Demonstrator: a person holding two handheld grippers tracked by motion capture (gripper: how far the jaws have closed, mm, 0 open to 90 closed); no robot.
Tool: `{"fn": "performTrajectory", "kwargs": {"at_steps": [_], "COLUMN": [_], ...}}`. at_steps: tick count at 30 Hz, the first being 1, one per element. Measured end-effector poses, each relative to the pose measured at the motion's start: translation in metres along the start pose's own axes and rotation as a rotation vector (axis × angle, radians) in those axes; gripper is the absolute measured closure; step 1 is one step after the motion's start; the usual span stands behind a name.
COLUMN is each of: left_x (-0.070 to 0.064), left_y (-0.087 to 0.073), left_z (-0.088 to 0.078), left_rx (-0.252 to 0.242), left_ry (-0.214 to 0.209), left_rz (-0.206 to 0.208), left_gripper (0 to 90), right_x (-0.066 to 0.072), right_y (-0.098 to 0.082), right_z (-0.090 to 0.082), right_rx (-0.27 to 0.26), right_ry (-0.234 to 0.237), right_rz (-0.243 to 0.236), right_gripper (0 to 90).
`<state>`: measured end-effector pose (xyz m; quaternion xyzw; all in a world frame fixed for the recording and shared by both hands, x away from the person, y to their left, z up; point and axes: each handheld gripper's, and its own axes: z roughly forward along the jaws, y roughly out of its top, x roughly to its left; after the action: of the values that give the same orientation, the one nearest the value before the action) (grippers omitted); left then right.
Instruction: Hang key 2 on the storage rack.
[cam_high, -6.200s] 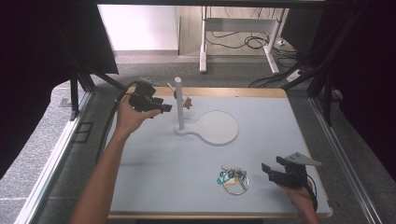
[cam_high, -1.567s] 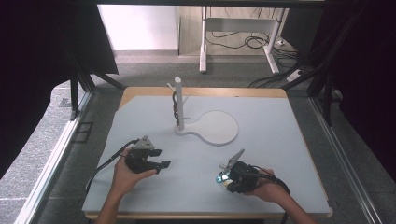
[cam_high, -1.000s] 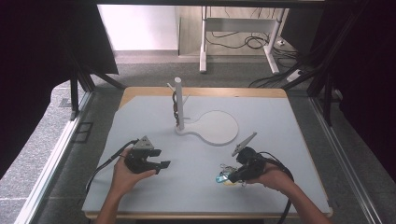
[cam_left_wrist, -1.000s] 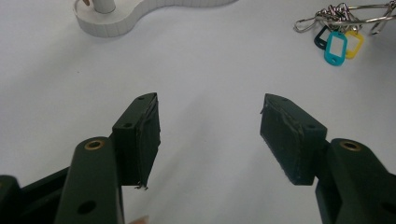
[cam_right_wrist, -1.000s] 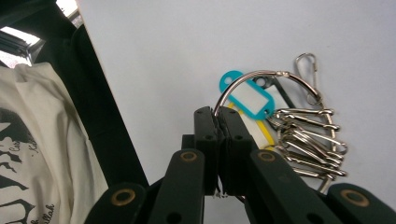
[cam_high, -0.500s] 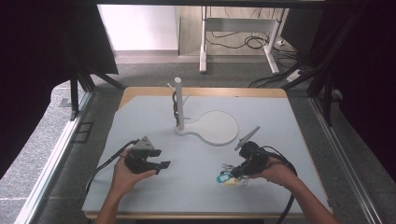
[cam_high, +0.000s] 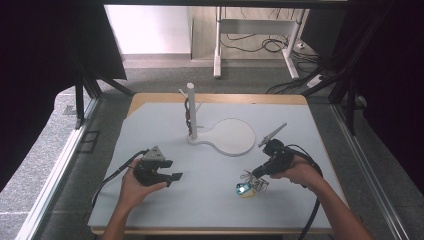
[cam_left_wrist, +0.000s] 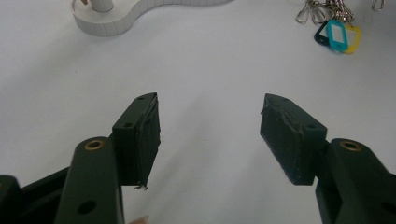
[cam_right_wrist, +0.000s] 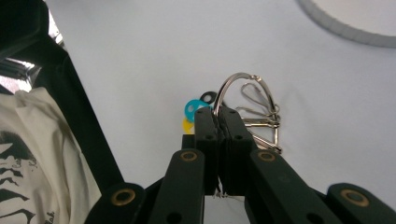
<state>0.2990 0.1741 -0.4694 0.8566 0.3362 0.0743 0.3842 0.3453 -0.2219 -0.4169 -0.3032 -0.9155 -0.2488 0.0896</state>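
A: Slipping is the chief risk here. The keys (cam_right_wrist: 243, 109) are gripped by the right gripper (cam_right_wrist: 217, 114) on nothing more than the thin wire of the big ring, at the very fingertips. If the bunch is raised or swung quickly, its weight could pull the ring out, or the ring could turn in the grip and the coloured tags (cam_high: 243, 189) could drag along the table (cam_high: 210, 200).

B: And a snag?

A: That is possible too. Several small clips hang loose from the ring, and one could be caught on the stand (cam_high: 191, 111) if the bunch is carried toward it.

B: Where exactly is the ring held?

A: It is clamped between the two clenched fingers (cam_right_wrist: 206, 130), with its loop rising just past the tips; the tags lie to one side below, the clips to the other. The bunch sits low at the table's near right, well apart from the stand.

B: The left gripper (cam_left_wrist: 209, 130)?

A: It is spread wide and empty over bare table, with the keys far ahead of it.
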Motion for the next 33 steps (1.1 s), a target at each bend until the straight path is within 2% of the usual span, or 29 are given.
{"fn": "performTrajectory", "kwargs": {"at_steps": [7,8,13,17,19,21,25,26,29,33], "left_x": [0.000,0.000,0.000,0.000,0.000,0.001,0.001,0.001,0.001,0.001], "left_y": [0.000,0.000,0.000,0.000,0.000,0.000,0.000,0.000,0.000,0.000], "left_z": [0.000,0.001,0.001,0.001,0.001,0.000,0.000,0.000,0.001,0.001], "left_rx": [0.000,0.001,0.001,0.001,0.001,0.003,0.003,0.003,0.004,0.003], "left_ry": [0.001,-0.001,-0.001,0.000,0.001,0.002,0.003,0.001,0.003,0.001], "left_rz": [0.000,0.000,-0.001,0.000,0.001,0.003,0.002,0.003,0.003,0.003], "left_gripper": [38.2,38.3,38.3,38.3,38.3,38.3,38.3,38.3,38.3,38.3], "right_x": [-0.010,-0.012,-0.013,-0.011,-0.011,-0.012,-0.015,-0.018,-0.021,-0.021], "right_y": [0.000,0.000,0.000,0.001,0.002,0.001,0.002,0.002,0.003,0.008], "right_z": [-0.009,-0.011,-0.011,-0.010,-0.003,0.001,0.000,-0.001,-0.005,-0.011], "right_rx": [-0.005,0.005,0.022,0.061,0.129,0.144,0.129,0.126,0.118,0.109], "right_ry": [-0.037,-0.056,-0.069,-0.100,-0.142,-0.141,-0.127,-0.118,-0.109,-0.097], "right_rz": [0.020,0.023,0.024,0.010,0.005,0.011,0.034,0.056,0.077,0.085], "right_gripper": [87.2,87.0,86.8,86.3,86.0,86.8,87.2,87.5,87.7,87.7]}}
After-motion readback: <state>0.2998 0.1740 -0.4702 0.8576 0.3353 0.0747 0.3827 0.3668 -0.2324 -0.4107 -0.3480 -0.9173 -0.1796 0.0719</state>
